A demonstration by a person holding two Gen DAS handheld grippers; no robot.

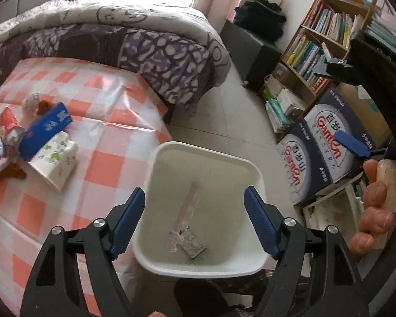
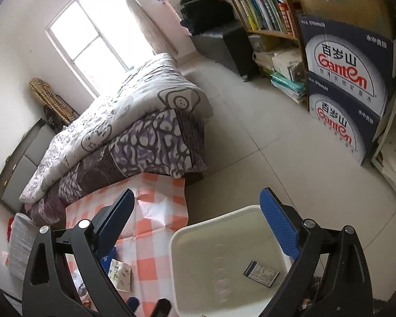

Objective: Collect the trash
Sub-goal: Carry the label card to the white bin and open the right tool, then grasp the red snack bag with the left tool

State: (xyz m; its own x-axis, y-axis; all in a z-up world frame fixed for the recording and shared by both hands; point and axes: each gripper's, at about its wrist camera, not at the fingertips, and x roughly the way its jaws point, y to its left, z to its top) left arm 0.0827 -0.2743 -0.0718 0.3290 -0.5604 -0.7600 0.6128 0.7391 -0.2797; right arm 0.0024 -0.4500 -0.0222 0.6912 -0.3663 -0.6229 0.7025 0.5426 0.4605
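Observation:
A white trash bin [image 1: 155, 185] stands on the floor beside the table with the orange-checked cloth [image 1: 105, 163]. Inside it lie a clear plastic wrapper [image 1: 188, 208] and a small flat pack [image 1: 194, 244]. My left gripper [image 1: 195, 216] is open and empty above the bin. My right gripper [image 2: 198, 227] is open and empty above the bin's [image 2: 211, 215] far rim; the flat pack [image 2: 261, 273] shows inside. On the table lie a blue tissue box [image 1: 46, 129], a white tissue pack [image 1: 56, 161], a red-and-white cup [image 1: 9, 126] and small scraps [image 1: 31, 101].
A bed with a purple-patterned quilt [image 1: 145, 39] stands behind the table. A bookshelf [image 1: 322, 39] and stacked blue water cartons [image 1: 327, 142] line the right wall. A dark cabinet [image 1: 253, 55] stands near the bookshelf. Tiled floor [image 2: 264, 145] lies between them.

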